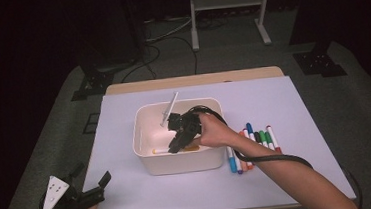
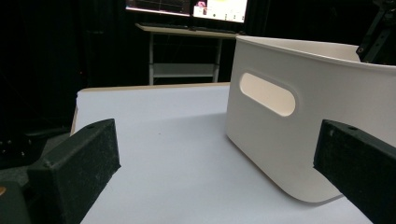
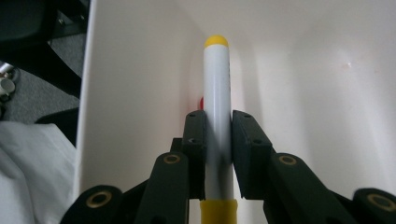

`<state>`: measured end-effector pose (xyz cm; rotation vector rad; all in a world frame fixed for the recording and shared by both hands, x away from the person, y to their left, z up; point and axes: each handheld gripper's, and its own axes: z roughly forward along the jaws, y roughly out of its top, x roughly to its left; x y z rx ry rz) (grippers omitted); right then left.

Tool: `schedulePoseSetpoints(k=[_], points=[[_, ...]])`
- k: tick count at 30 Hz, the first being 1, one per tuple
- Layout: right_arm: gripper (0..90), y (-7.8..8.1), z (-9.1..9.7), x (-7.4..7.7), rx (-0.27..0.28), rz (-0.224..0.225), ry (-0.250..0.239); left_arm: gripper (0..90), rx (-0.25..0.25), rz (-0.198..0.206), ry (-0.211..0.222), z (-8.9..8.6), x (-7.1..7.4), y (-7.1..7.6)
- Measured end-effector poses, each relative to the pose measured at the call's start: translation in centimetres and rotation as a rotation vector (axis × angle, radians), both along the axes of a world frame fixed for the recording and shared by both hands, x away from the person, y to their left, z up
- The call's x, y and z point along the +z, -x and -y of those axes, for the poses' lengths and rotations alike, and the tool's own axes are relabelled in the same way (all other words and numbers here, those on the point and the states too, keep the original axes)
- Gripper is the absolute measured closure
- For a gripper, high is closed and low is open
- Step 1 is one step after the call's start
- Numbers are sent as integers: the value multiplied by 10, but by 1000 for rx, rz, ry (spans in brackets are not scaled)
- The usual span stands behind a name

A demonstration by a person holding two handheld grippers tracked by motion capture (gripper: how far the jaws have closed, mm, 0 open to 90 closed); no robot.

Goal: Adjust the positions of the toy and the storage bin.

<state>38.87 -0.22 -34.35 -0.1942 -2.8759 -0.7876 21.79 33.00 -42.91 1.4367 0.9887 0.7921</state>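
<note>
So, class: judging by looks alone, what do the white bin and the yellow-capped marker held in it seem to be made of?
White bin: probably moulded plastic, matt to satin; its rounded corners, smooth thin wall and cut-out handle suggest so.
Yellow-capped marker, clamped in the right gripper: likely plastic with a smooth, slightly glossy white barrel and a yellow end; the soft sheen along it fits, though the look leaves that open.

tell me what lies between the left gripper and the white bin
Nothing: in the left gripper view, bare white table runs from the open left gripper to the white bin.
</note>
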Motion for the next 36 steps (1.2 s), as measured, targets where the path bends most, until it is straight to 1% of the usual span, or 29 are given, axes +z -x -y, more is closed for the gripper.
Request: schedulePoseSetpoints(k=[1,7,9,10,11,14,15,16,17,19,20,21,22,24,25,26,27,29,30,31,32,33,34,36], points=[[751,0,-1,0,-3,1,13,0,0,1,-1,0,0,0],[746,1,-3,-4,3,15,45,0,2,1,1,0,1,1],[741,2,-5,-6,8,30,69,0,3,5,0,0,1,1],[726,2,-5,-6,7,34,78,0,3,4,0,0,1,1],[687,2,-6,-7,5,34,84,0,3,4,0,0,1,1],[663,1,-6,-7,0,32,89,0,3,4,-1,-1,1,1],[644,1,-5,-7,0,43,92,0,2,3,-1,-1,1,1],[644,1,-5,-7,0,43,92,0,2,3,-1,-1,1,1],[632,1,-4,-4,-14,37,81,0,2,3,-1,-1,1,1],[613,2,-1,2,-24,56,65,0,2,5,2,-1,0,1],[613,2,-1,2,-24,56,65,0,1,5,2,-1,0,1],[608,2,1,5,-32,54,52,0,1,5,1,-1,0,1],[585,2,7,14,-43,61,20,0,1,5,1,-1,0,1],[571,3,14,23,-55,47,-10,0,2,7,2,0,1,1],[571,3,14,23,-55,47,-10,0,1,7,2,0,1,1],[564,4,19,28,-61,43,-33,0,1,5,2,0,1,1],[547,8,29,38,-74,50,-66,0,1,4,0,0,1,1],[524,11,41,46,-91,57,-97,0,0,6,0,1,1,1],[524,11,41,46,-91,57,-97,0,0,6,2,1,1,1],[503,16,56,54,-112,60,-139,0,-1,8,0,1,1,1],[503,16,56,54,-112,60,-139,0,0,7,-1,1,1,1],[485,20,70,60,-133,58,-161,0,0,7,1,1,1,1],[485,20,70,60,-133,58,-161,0,0,7,1,1,1,1],[469,25,88,66,-169,63,-188,0,0,10,-6,1,1,1]])
